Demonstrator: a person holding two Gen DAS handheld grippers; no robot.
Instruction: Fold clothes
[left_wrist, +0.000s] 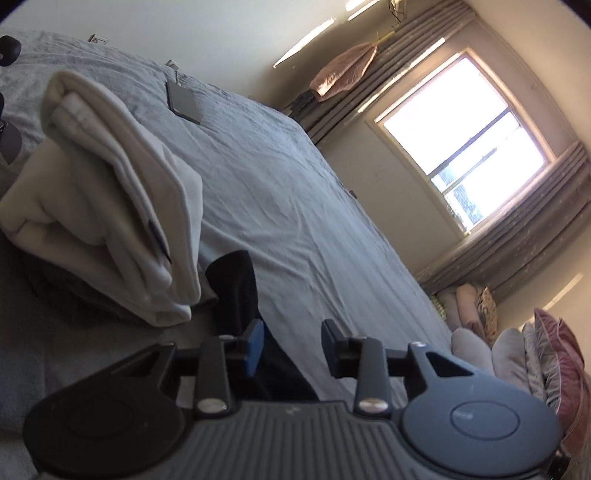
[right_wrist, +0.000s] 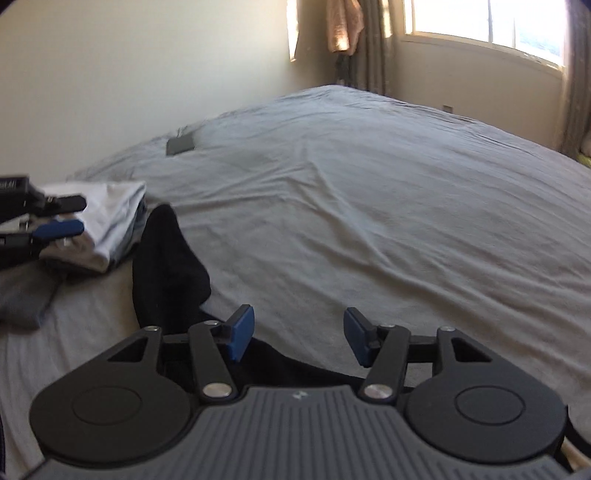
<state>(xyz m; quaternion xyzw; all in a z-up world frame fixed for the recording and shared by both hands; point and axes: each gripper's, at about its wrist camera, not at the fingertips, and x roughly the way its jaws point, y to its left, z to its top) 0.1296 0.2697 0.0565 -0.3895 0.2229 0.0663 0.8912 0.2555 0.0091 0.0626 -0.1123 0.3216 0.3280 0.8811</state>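
A black garment (right_wrist: 166, 269) lies loose on the grey bed sheet (right_wrist: 369, 221), running from beside the clothes pile down under my right gripper (right_wrist: 299, 336). That gripper is open; the sheet shows between its blue pads and the black cloth lies under its left finger. A stack of folded cream and white clothes (left_wrist: 110, 206) sits at the left. In the left wrist view my left gripper (left_wrist: 293, 347) is open, with the black garment (left_wrist: 236, 288) beside its left pad. From the right wrist view, the left gripper (right_wrist: 82, 214) hovers at the folded stack (right_wrist: 110, 221), nothing pinched.
A dark flat device (right_wrist: 180, 145) lies far back on the bed. A grey garment (right_wrist: 22, 299) is bunched at the near left. A bright window (left_wrist: 461, 147) with curtains stands beyond the bed, and pillows (left_wrist: 517, 354) are piled on the floor below it.
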